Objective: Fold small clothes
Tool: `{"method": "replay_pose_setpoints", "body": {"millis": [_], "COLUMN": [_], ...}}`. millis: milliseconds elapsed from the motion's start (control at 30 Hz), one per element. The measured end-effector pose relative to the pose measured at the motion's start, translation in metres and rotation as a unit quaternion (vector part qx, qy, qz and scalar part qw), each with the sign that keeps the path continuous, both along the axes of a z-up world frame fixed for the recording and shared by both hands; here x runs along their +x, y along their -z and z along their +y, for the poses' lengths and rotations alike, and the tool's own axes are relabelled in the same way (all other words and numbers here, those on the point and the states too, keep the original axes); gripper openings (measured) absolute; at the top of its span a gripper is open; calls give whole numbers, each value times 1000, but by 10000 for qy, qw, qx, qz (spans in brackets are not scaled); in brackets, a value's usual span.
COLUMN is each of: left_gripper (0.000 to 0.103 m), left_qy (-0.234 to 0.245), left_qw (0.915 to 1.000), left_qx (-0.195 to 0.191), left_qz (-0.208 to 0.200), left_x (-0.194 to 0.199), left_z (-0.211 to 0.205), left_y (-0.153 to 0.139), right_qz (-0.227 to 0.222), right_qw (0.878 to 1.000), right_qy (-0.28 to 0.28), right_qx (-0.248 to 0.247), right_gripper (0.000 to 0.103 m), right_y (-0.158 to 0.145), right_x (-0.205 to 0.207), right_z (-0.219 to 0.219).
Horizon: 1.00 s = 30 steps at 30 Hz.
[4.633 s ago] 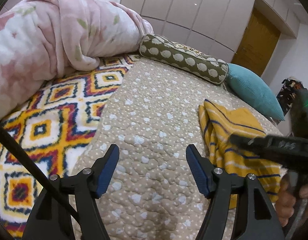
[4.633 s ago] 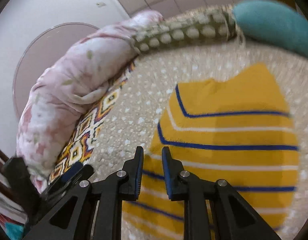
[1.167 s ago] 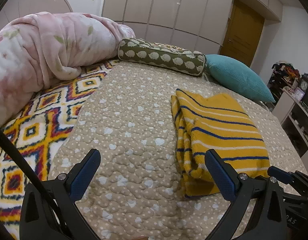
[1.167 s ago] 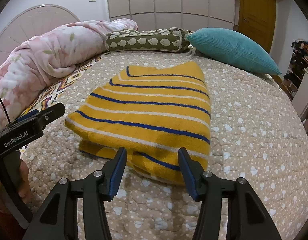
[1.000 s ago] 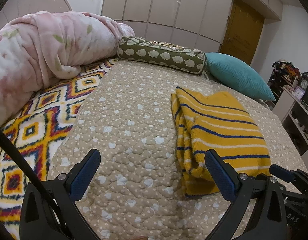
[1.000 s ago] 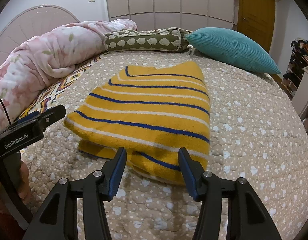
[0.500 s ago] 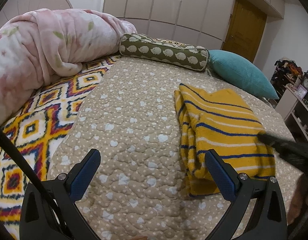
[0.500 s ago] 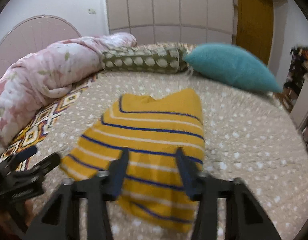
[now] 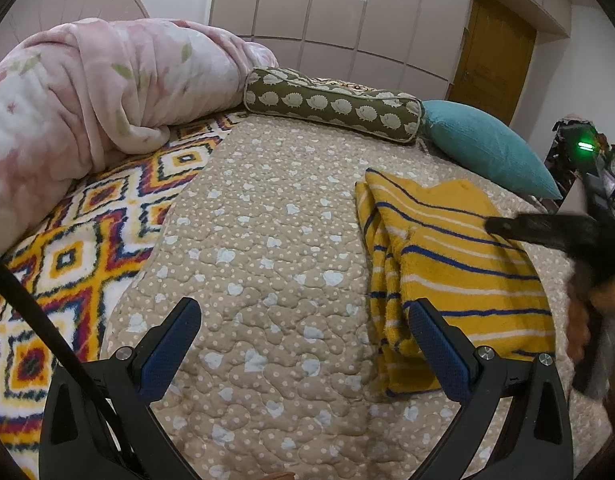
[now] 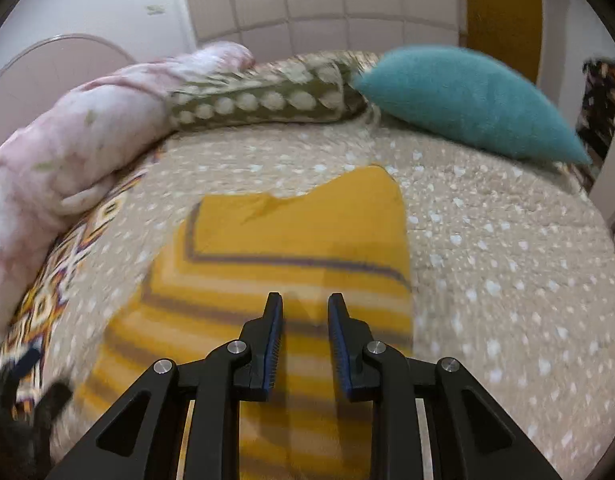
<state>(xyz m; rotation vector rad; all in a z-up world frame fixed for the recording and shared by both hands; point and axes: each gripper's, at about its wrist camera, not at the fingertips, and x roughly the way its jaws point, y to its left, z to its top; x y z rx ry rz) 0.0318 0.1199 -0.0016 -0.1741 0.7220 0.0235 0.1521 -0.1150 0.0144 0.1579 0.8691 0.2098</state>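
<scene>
Yellow striped sweater [image 9: 459, 276] lengthwise toward pillows [image 9: 487, 146]

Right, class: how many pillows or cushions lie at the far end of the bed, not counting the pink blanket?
2. The green patterned bolster lies along the far edge beside the pink blanket; the teal cushion lies to its right, beyond the folded yellow striped garment. Others may be hidden.

The quilted bedspread [image 9: 267, 260] carries a folded yellow sweater [image 9: 459, 272] (striped blue), teal pillow [image 9: 487, 148] beyond it.
</scene>
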Motion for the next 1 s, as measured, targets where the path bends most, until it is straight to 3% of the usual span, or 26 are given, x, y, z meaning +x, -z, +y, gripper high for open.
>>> {"method": "replay_pose_setpoints", "body": {"millis": [133,233,367,567,667,800,900,1000], "left_gripper": [103,103,103,103,103,103,103,103], "left_qy": [-24,-45,-116,-369,-465,-502,-506,-489], "left_qw": [10000,10000,9999,9993,9988,9985,9986,9986], "left_qx": [17,-20,17,-34,-151,-182,-63,104], "left_qz": [1,-1,-19,-42,-47,-80,-120,-181], "left_x": [1,2,1,2,2,0,-1,-5], "left_z": [0,1,3,20,28,30,26,18], "left_y": [0,0,-1,-2,-4,-6,-6,-9], "right_qz": [395,220,-214,-409,-559,-798,-546,-575], "right_qw": [9987,9988,9990,9921,9883,9850,9865,9842], "right_qy": [316,413,-148,-906,-1085,-1218,-1426,-1511], "right_qx": [-18,-177,-360,-770,-919,-925,-588,-723], "right_gripper": [26,26,26,26,33,33,37,38], "right_y": [20,10,-5,-1,2,5,14,22], "right_x": [47,45,24,12,-11,-60,-91,-124], "right_z": [-8,-1,36,106,124,122,110,106]}}
